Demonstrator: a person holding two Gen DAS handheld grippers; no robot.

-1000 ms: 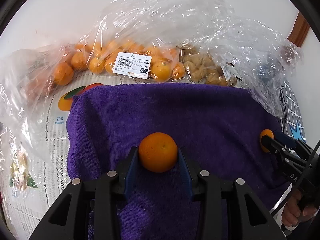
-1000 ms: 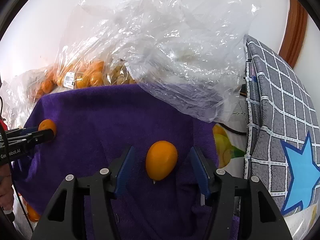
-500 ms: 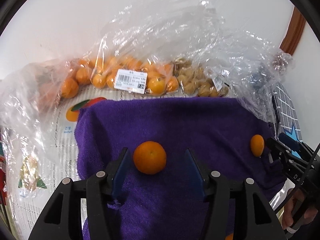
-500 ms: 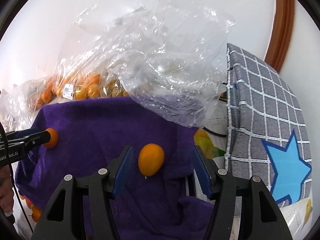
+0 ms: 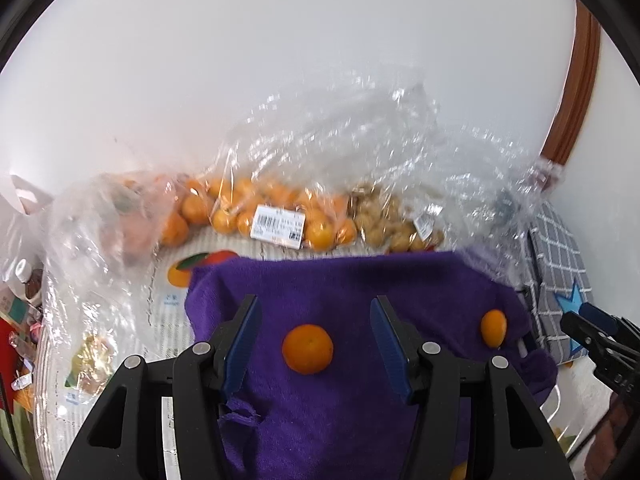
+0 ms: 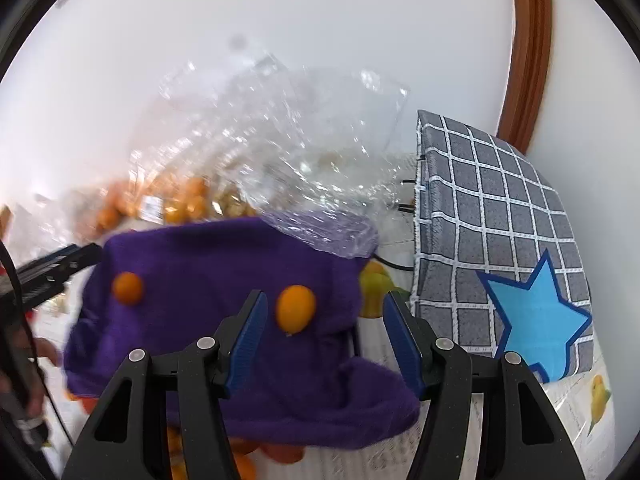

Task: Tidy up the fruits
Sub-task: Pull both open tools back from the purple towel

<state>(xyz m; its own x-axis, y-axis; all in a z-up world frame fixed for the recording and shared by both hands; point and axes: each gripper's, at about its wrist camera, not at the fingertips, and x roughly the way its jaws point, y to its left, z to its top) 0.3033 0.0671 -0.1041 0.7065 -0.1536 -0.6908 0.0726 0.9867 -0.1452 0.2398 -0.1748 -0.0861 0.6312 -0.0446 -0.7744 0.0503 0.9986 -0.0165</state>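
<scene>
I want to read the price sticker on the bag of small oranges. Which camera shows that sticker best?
The left wrist view: the price sticker faces the camera, barcode visible, though its print stays too small to read. The right wrist view shows it only as a blurred pale patch at the far left.

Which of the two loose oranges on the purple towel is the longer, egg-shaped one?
The one on the right, between the right tongs. The other orange is round.

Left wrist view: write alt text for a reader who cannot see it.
The left hand-held gripper hangs open over a round orange lying on a purple towel. A smaller oval orange fruit lies to its right; clear bags of oranges sit behind against a white wall.
</scene>
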